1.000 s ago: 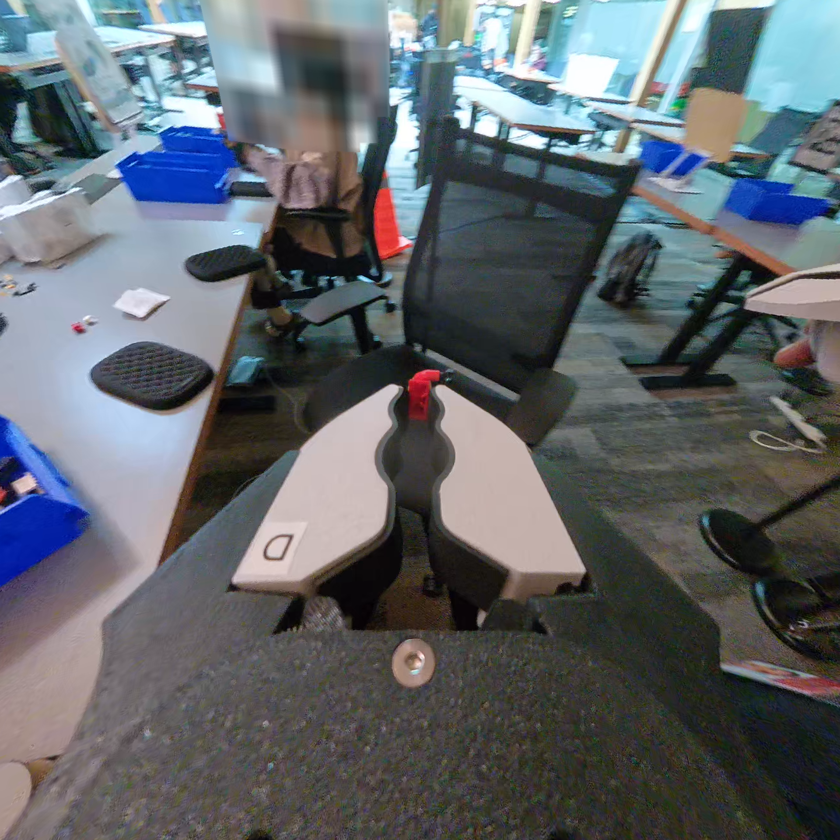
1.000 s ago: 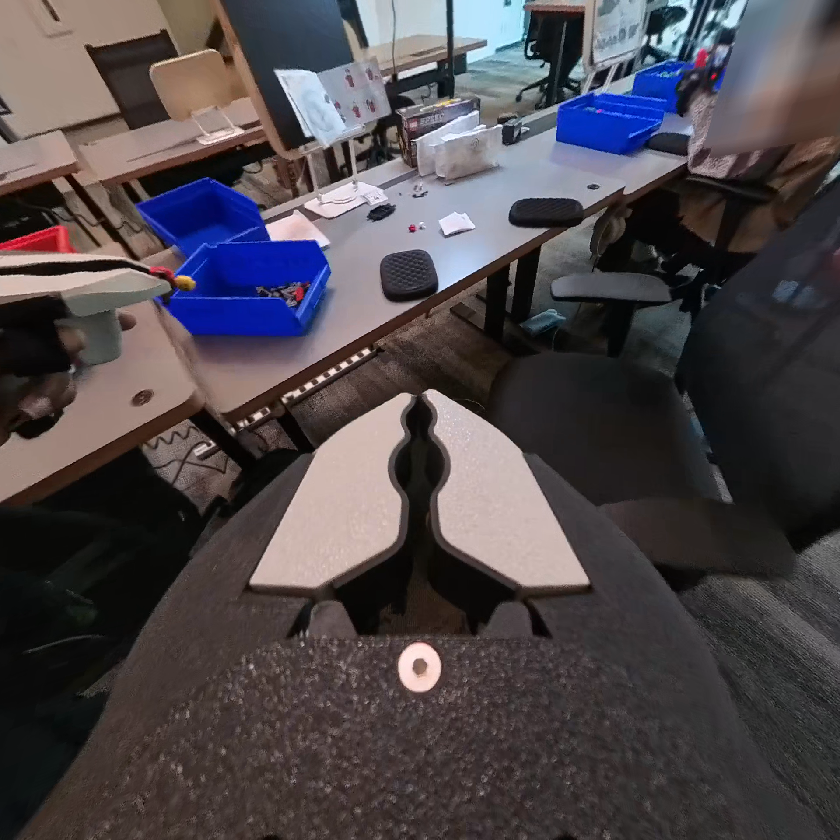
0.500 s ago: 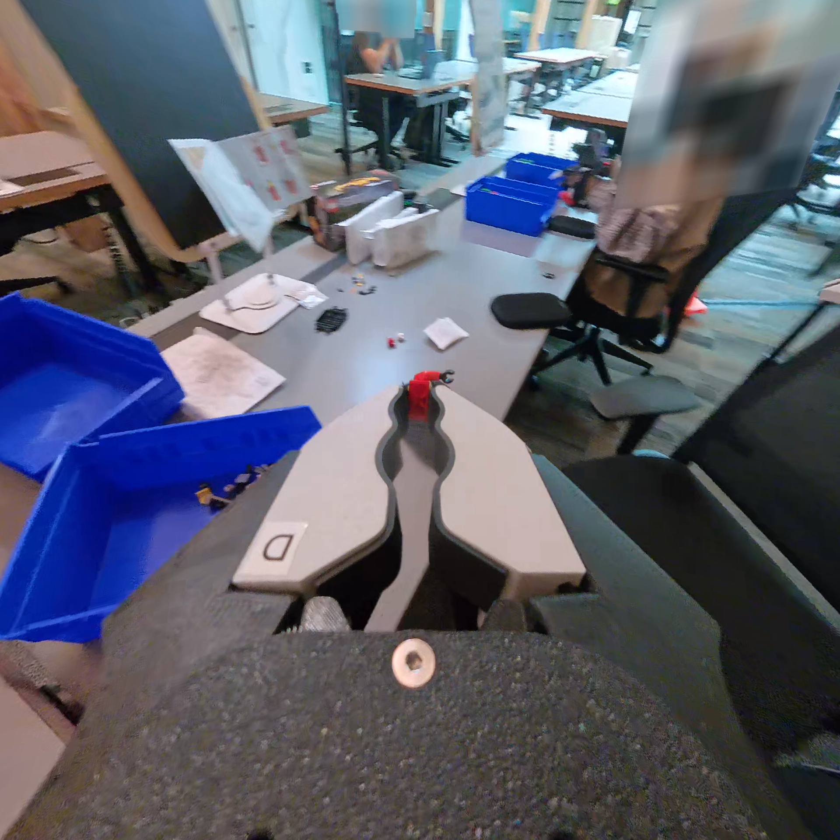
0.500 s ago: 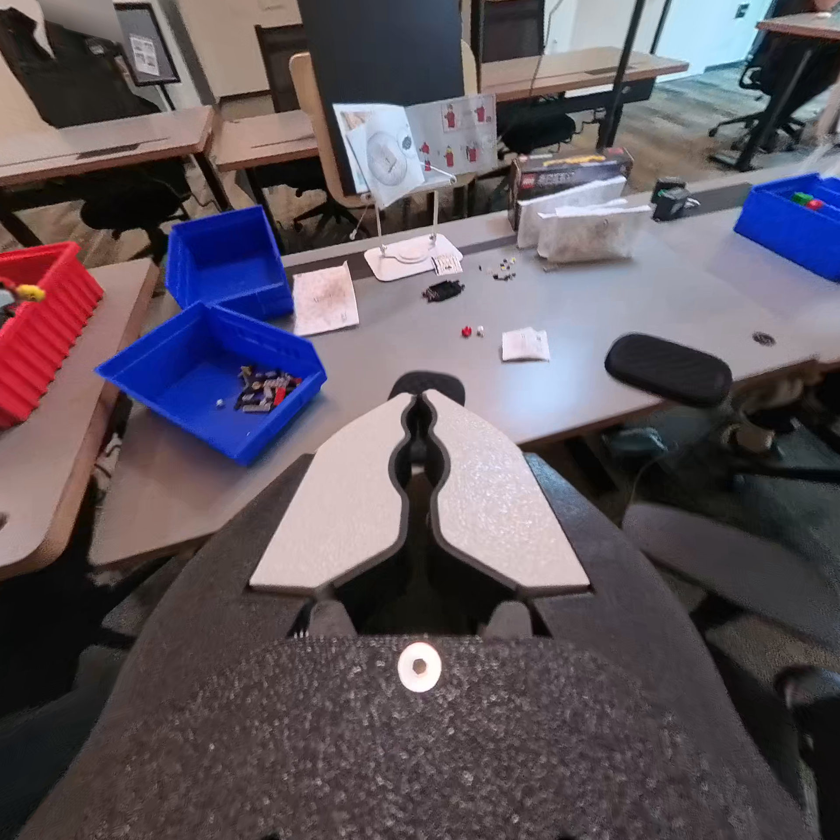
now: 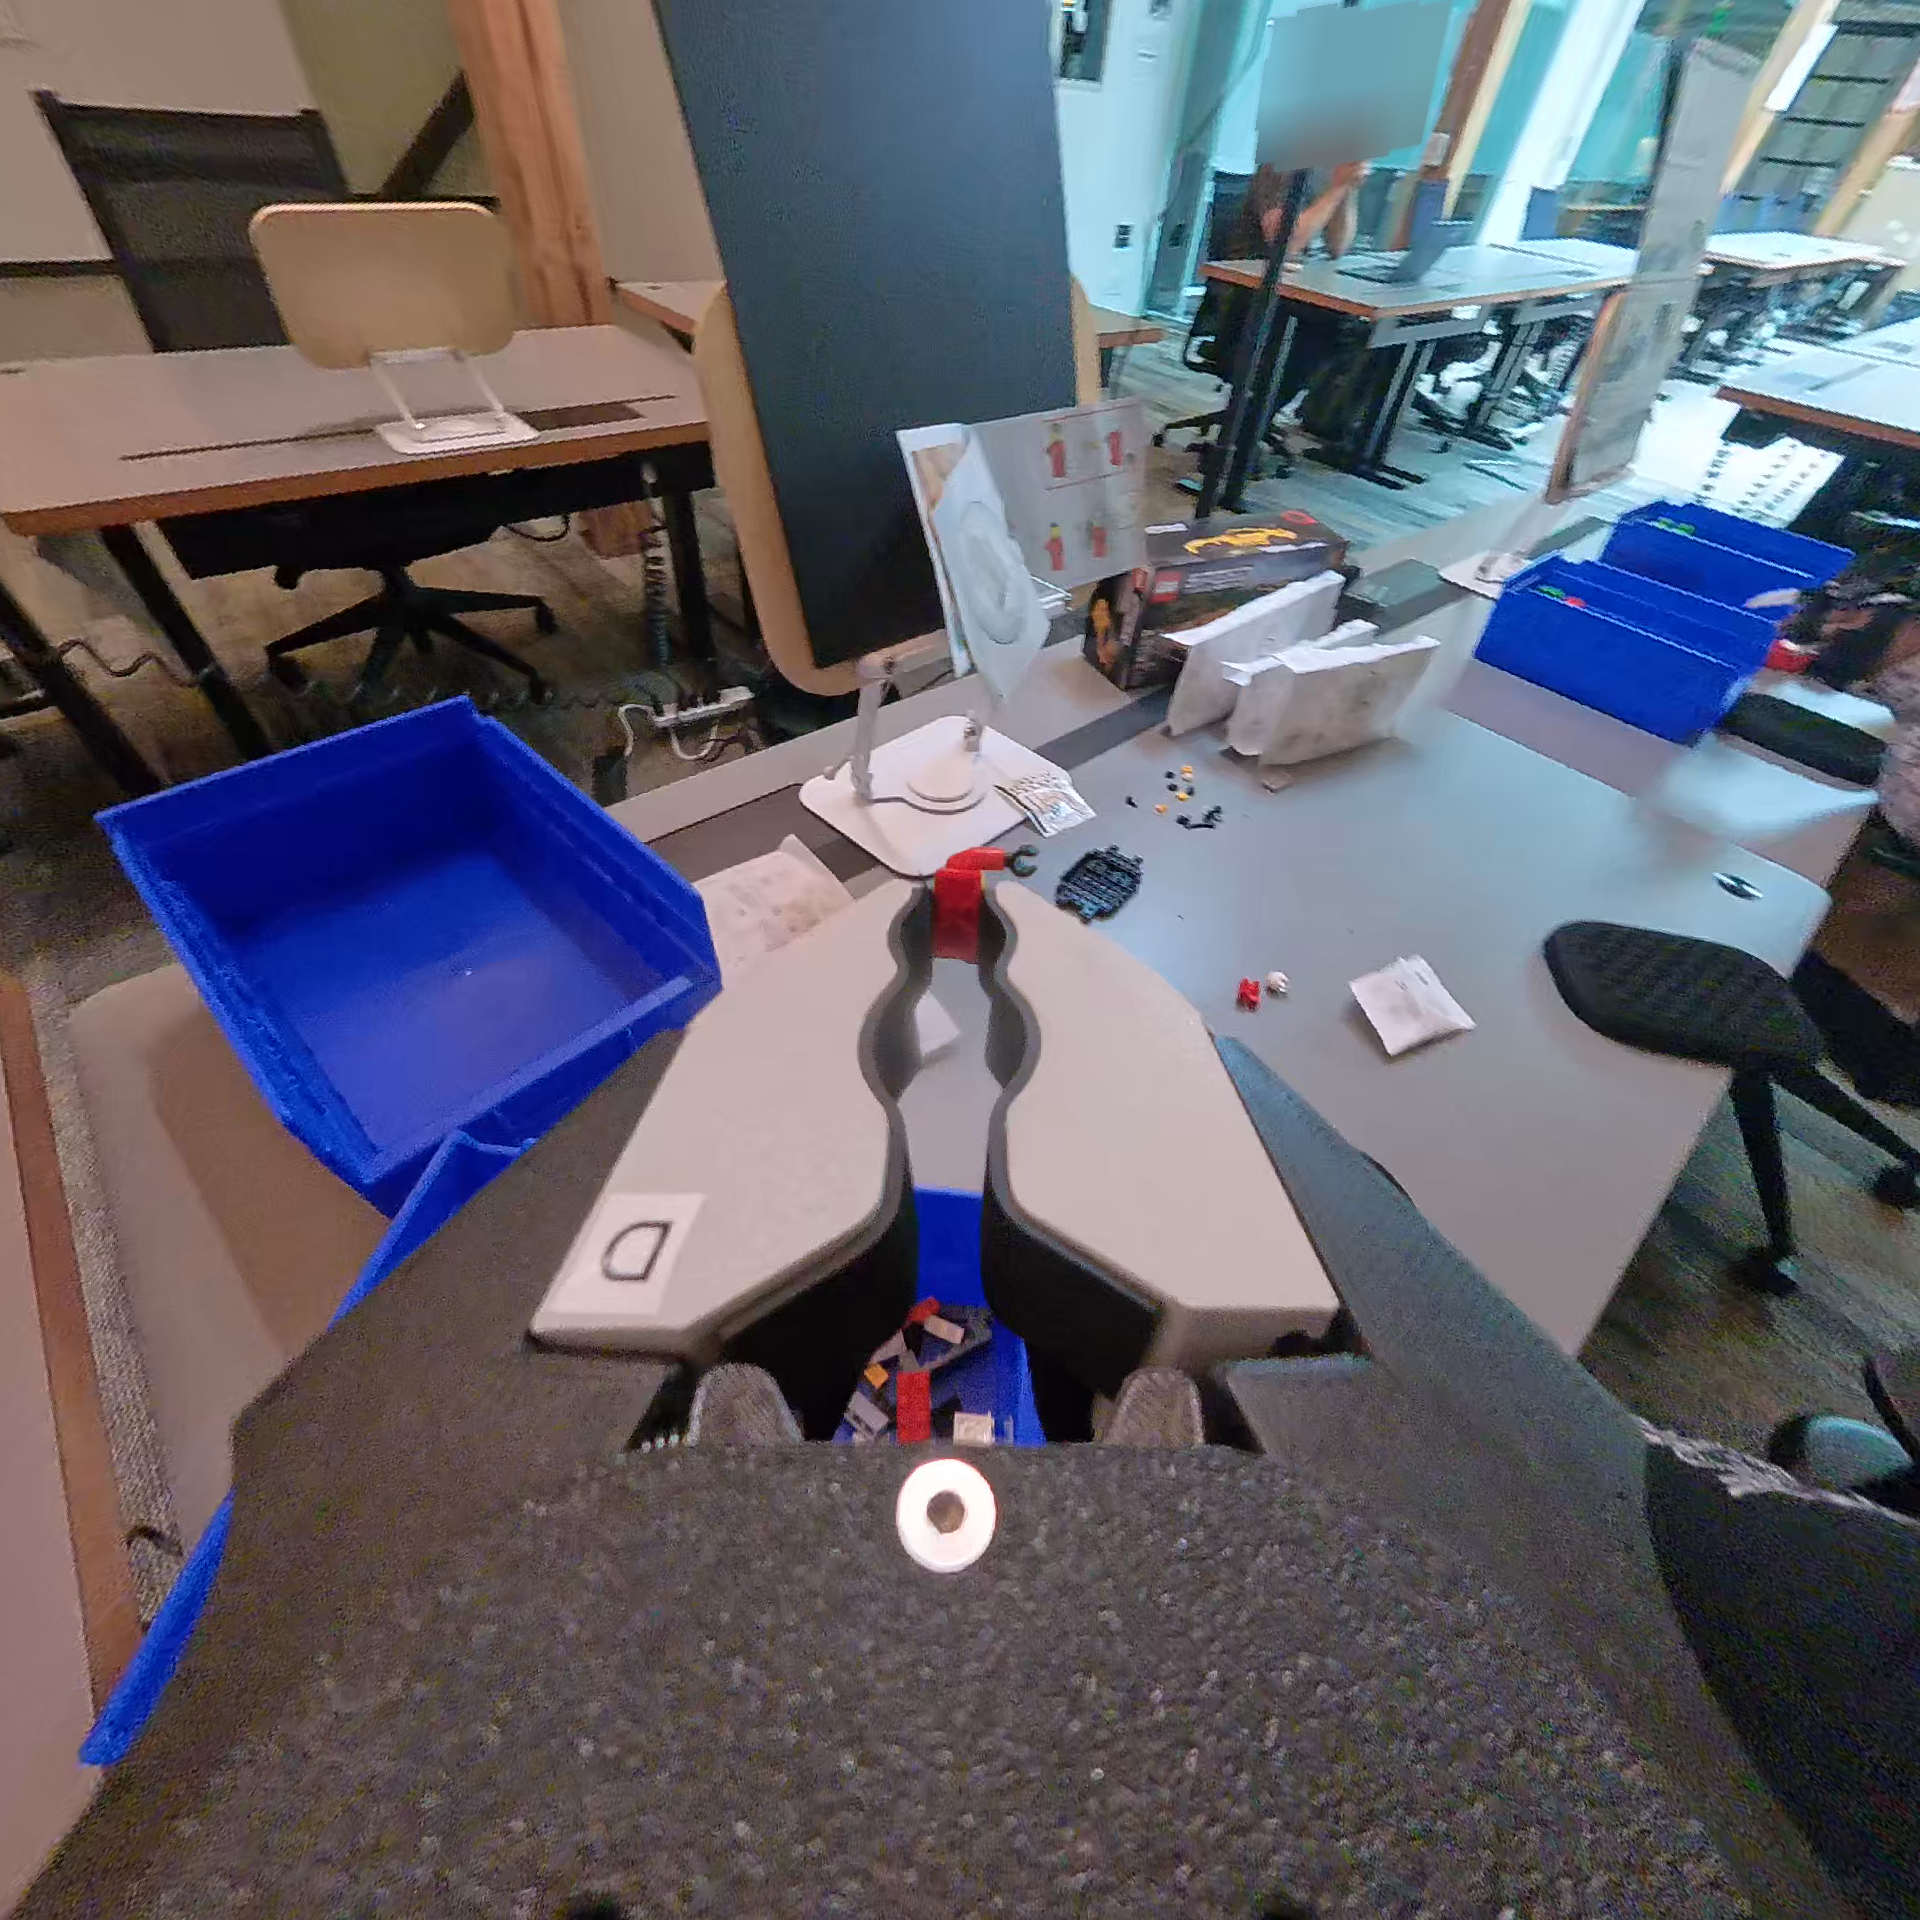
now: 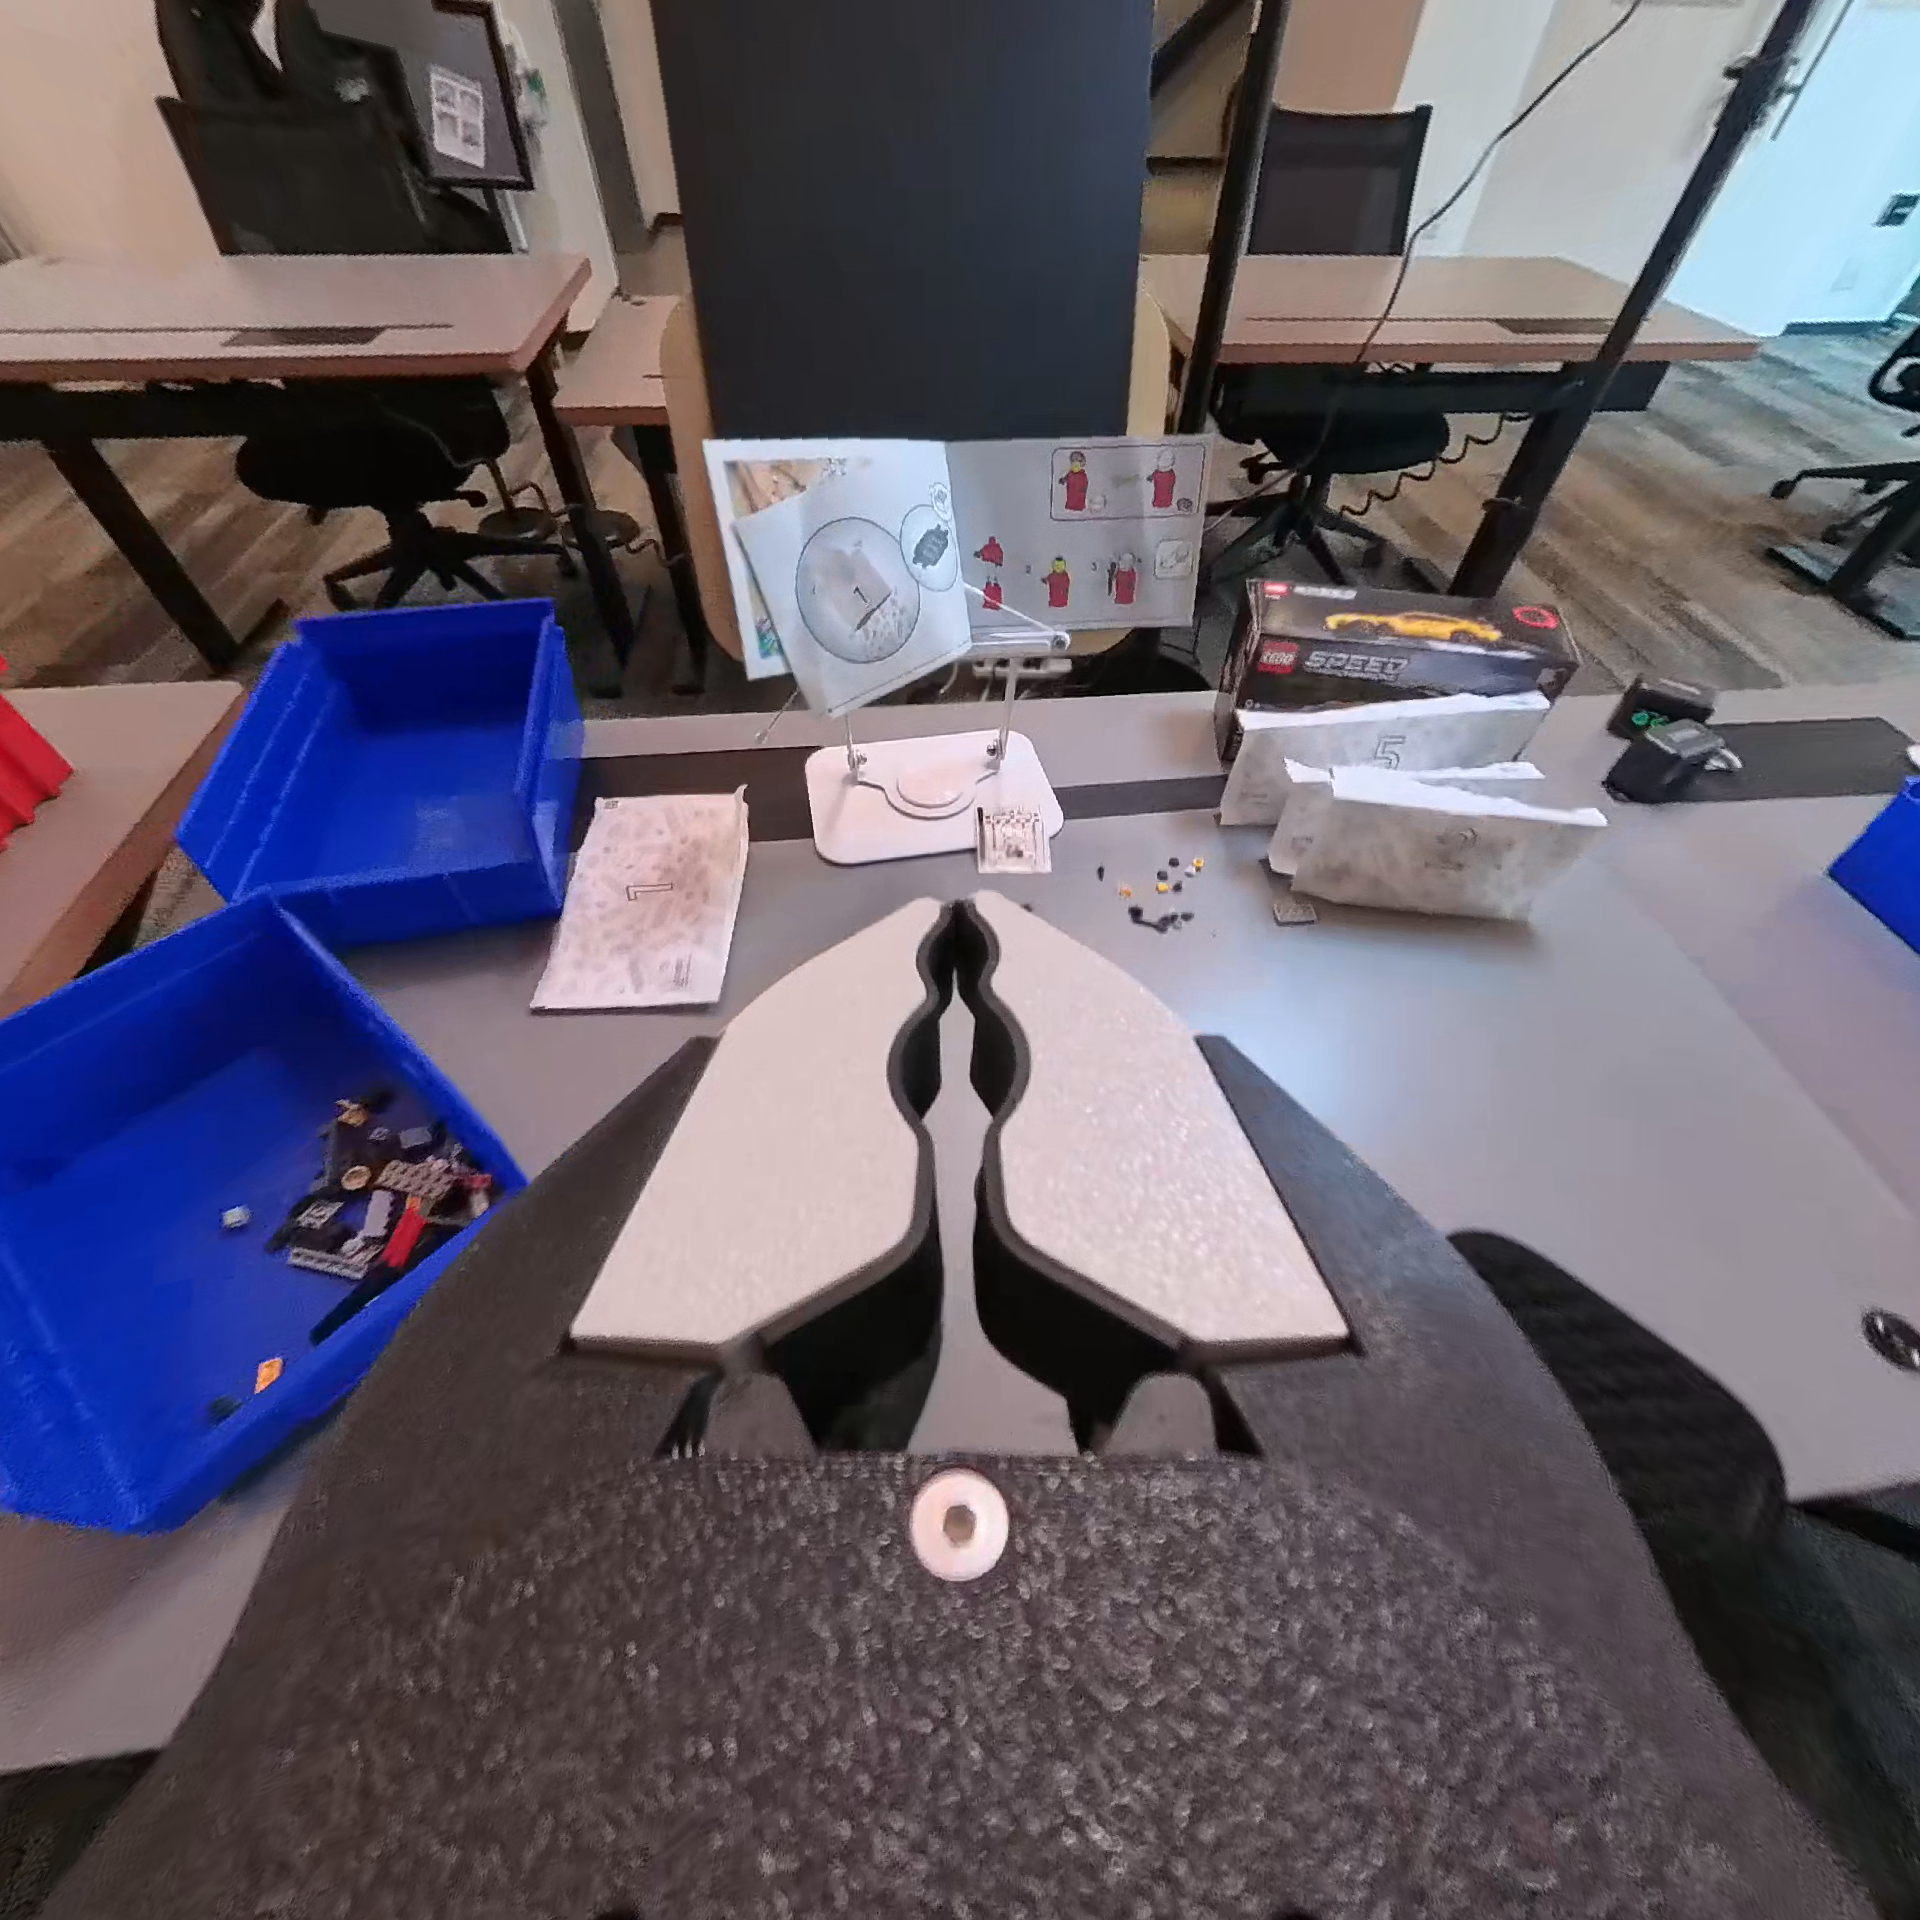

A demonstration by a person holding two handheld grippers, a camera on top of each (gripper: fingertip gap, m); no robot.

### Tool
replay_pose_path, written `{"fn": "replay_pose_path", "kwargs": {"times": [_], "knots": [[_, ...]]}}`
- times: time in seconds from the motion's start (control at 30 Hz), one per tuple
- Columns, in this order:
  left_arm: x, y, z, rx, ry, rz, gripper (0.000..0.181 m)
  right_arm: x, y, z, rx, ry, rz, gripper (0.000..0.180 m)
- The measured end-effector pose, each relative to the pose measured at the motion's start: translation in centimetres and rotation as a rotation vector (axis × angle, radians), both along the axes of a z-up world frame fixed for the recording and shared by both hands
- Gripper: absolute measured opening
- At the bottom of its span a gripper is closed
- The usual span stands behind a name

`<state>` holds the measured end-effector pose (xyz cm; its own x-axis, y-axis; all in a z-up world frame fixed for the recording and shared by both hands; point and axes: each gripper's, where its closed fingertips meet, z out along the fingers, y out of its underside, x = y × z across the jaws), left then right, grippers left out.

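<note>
Broadly: grey table (image 6: 1455, 1091) carries two blue bins (image 6: 395, 769), booklet stand (image 6: 925, 800), numbered bags (image 6: 1444, 852), presumably sorted within reach. Right gripper (image 6: 961, 914) hovers closed, empty. Left gripper (image 5: 961, 914) pinches small red piece (image 5: 958, 909) at its tips, above the brick-holding bin (image 5: 956, 1382).

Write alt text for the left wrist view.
The left gripper is shut on a small red toy figure piece, above a grey table. Below it is a blue bin of loose bricks, with an empty blue bin to the left and an open instruction booklet on a white stand behind.
</note>
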<state>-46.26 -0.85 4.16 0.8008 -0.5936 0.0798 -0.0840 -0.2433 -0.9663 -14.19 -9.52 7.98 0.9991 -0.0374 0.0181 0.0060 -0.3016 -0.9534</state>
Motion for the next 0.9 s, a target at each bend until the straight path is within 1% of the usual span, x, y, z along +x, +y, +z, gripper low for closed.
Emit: {"fn": "replay_pose_path", "kwargs": {"times": [0.13, 0.23, 0.33, 0.4, 0.47, 0.57, 0.7, 0.8, 0.9], "knots": [[1.0, 2.2, -0.1, 0.017, 0.015, 0.110, 0.008, 3.8, 4.3, 0.0, 0.015, -0.030, 0.044, 0.000], [1.8, 2.9, 0.9, 0.056, 0.031, 0.221, 0.008, 7.8, 7.4, -0.1, 0.042, -0.026, 0.084, 0.000], [2.4, 2.4, 1.6, 0.084, 0.055, 0.355, 0.008, 11.9, 10.7, -1.0, 0.064, -0.025, 0.147, 0.000], [3.2, 1.4, 1.2, 0.087, 0.073, 0.438, 0.008, 14.2, 12.2, -2.0, 0.070, -0.002, 0.197, 0.000], [4.2, 0.1, 0.1, 0.085, 0.091, 0.509, 0.008, 16.4, 12.8, -3.6, 0.069, -0.005, 0.230, 0.000], [6.0, -2.0, -2.4, 0.061, 0.081, 0.563, 0.008, 19.2, 11.8, -6.2, 0.058, -0.005, 0.256, 0.000], [8.2, -4.4, -7.5, 0.076, 0.092, 0.563, 0.008, 22.2, 9.0, -11.3, 0.071, -0.039, 0.283, 0.000], [9.5, -5.7, -12.0, 0.147, 0.090, 0.546, 0.008, 24.3, 5.5, -15.7, 0.133, -0.072, 0.279, 0.000], [11.2, -7.7, -15.5, 0.237, 0.073, 0.545, 0.008, 25.8, 0.4, -19.9, 0.206, -0.074, 0.261, 0.000]]}}
